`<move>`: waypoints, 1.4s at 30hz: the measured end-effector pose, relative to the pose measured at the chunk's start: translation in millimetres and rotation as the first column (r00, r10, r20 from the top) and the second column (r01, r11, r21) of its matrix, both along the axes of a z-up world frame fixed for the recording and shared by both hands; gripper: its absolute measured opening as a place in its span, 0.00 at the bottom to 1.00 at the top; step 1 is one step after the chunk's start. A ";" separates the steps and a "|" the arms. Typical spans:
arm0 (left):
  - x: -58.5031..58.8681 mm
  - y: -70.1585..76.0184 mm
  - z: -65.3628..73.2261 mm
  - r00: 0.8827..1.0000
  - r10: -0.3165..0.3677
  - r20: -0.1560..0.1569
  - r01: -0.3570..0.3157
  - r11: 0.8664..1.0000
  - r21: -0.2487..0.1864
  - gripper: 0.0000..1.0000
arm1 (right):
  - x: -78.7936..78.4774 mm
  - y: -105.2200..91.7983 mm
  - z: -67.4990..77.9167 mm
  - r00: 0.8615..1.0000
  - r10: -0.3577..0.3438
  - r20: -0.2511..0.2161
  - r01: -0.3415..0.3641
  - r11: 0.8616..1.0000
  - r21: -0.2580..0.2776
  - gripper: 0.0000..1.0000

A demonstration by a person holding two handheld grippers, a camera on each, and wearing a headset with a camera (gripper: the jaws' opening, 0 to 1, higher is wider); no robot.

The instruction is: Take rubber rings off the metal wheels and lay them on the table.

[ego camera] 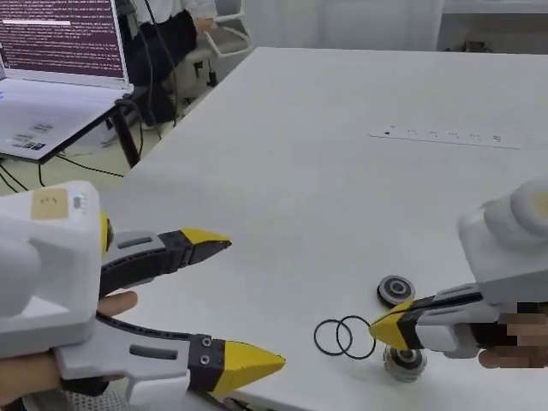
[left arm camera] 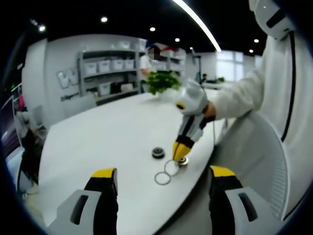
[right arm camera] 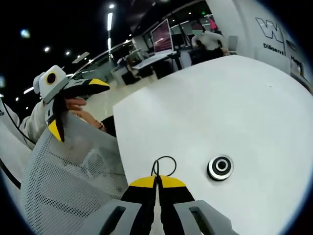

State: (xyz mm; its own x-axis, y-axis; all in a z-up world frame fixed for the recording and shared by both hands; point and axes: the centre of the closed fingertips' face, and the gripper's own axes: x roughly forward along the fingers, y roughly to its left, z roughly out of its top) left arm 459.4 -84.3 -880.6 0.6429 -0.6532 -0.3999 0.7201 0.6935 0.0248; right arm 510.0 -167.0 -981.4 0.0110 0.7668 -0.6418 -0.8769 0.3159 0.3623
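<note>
Left gripper (ego camera: pixel 256 301) agape; right gripper (ego camera: pixel 375 327) hides part of wheel (ego camera: pixel 405 363).

Two black rings (ego camera: pixel 336 336) overlapping, two metal wheels (ego camera: pixel 396 289) beside

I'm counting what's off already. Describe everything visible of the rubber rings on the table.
Two thin black rubber rings lie flat on the white table, near its front edge, overlapping like chain links. Both look round and whole. The right gripper, jaws shut, has its tip at the rim of one ring; whether it pinches that ring I cannot tell.
</note>
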 end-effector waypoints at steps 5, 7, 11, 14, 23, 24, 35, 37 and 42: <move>1.1 3.9 -1.2 1.000 0.027 0.007 -0.028 0.999 0.030 0.77 | 7.7 1.8 -11.4 1.000 -0.006 0.007 0.006 1.000 -0.007 0.00; 1.4 5.5 1.1 0.999 0.042 0.011 -0.042 0.999 0.026 0.76 | 8.6 3.6 -15.6 1.000 -0.001 -0.002 0.001 1.000 -0.005 0.00; 1.3 6.7 4.3 0.998 0.060 0.026 -0.061 0.998 0.033 0.76 | 13.9 4.9 -24.6 1.000 0.008 0.016 -0.008 1.000 -0.017 0.00; 0.7 8.5 2.6 0.998 0.063 0.020 -0.064 0.997 0.049 0.76 | 16.7 6.2 -26.8 1.000 -0.016 0.012 0.016 1.000 -0.006 0.00; 8.5 8.5 4.2 0.998 0.065 0.011 -0.065 0.996 0.068 0.76 | 20.5 -4.8 -21.1 0.999 0.010 0.051 -0.009 1.000 -0.005 0.05; 9.8 7.1 4.5 0.998 0.057 0.010 -0.057 0.996 0.073 0.76 | 22.6 -8.3 -18.7 0.998 0.010 0.055 -0.010 1.000 0.001 0.06; 33.3 -16.2 9.4 1.000 -0.027 0.005 0.027 0.995 0.093 0.76 | 40.0 -45.3 5.5 0.992 -0.033 0.124 0.024 0.997 0.074 0.12; 38.3 -21.6 11.6 0.999 -0.045 0.005 0.044 0.996 0.083 0.76 | 43.3 -50.2 7.2 0.990 -0.053 0.128 0.043 0.996 0.081 0.13; 50.6 -33.8 13.5 0.995 -0.104 0.007 0.103 0.990 0.096 0.76 | 50.3 -61.8 10.6 0.985 -0.105 0.136 0.091 0.990 0.107 0.14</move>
State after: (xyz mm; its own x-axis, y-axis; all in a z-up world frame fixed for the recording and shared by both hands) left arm 510.0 -118.1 -867.1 0.5792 -0.6755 -0.4563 0.7870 0.6093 0.0970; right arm 560.2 -228.7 -970.8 0.1742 0.8176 -0.5488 -0.8877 0.3716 0.2717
